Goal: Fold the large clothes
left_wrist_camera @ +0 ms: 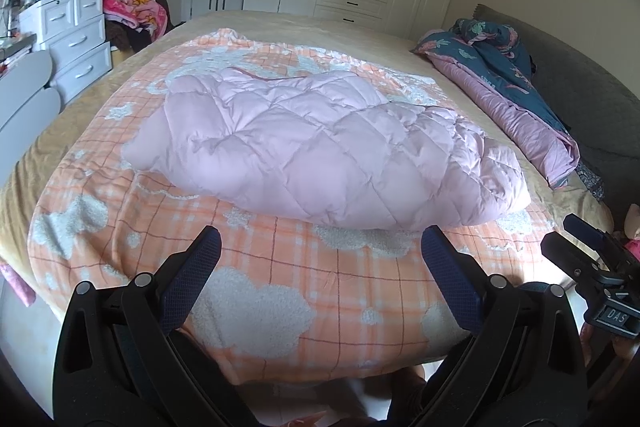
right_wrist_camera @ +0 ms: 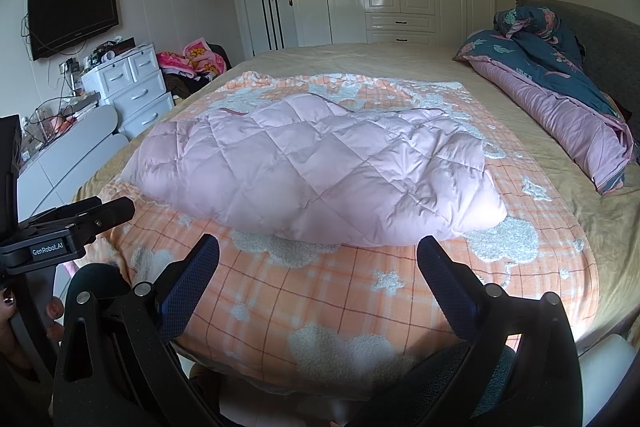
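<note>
Both grippers, left gripper (left_wrist_camera: 320, 247) and right gripper (right_wrist_camera: 318, 257), hover spread wide and empty; the pale pink quilted puffy garment (left_wrist_camera: 320, 147) lies ahead, long axis crosswise, seemingly equally near.

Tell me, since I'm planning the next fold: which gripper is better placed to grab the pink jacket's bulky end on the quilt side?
Right, probably. The right gripper faces the pink jacket with that end nearer its line; the left gripper sits further left. Both are open and empty.
</note>
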`<state>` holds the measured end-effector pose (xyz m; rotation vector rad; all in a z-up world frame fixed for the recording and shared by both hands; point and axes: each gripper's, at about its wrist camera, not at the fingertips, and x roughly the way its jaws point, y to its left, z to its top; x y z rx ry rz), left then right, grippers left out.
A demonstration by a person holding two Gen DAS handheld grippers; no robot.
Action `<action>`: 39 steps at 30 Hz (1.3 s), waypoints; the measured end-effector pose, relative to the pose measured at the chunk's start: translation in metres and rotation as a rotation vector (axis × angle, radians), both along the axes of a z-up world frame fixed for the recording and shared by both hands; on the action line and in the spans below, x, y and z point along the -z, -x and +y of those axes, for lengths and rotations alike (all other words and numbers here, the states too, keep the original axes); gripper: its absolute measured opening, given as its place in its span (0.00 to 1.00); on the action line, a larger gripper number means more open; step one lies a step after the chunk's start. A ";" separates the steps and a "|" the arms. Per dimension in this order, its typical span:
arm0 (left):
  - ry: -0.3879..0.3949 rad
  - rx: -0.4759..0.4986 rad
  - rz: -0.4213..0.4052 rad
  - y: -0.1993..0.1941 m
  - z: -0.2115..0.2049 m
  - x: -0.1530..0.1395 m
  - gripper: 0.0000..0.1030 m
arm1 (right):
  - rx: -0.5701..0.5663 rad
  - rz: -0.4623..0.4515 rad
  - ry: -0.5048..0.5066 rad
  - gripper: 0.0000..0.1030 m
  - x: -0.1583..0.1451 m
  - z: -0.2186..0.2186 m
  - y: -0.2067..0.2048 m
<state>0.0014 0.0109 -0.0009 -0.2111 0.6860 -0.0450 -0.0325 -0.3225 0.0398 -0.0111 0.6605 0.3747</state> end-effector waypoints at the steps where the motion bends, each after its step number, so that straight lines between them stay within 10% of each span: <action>1: -0.002 -0.001 0.000 0.000 0.000 0.000 0.91 | 0.000 0.000 0.000 0.96 -0.001 0.000 0.000; 39: -0.013 -0.005 0.001 0.002 0.008 -0.001 0.91 | 0.016 -0.011 0.024 0.96 -0.006 0.001 0.002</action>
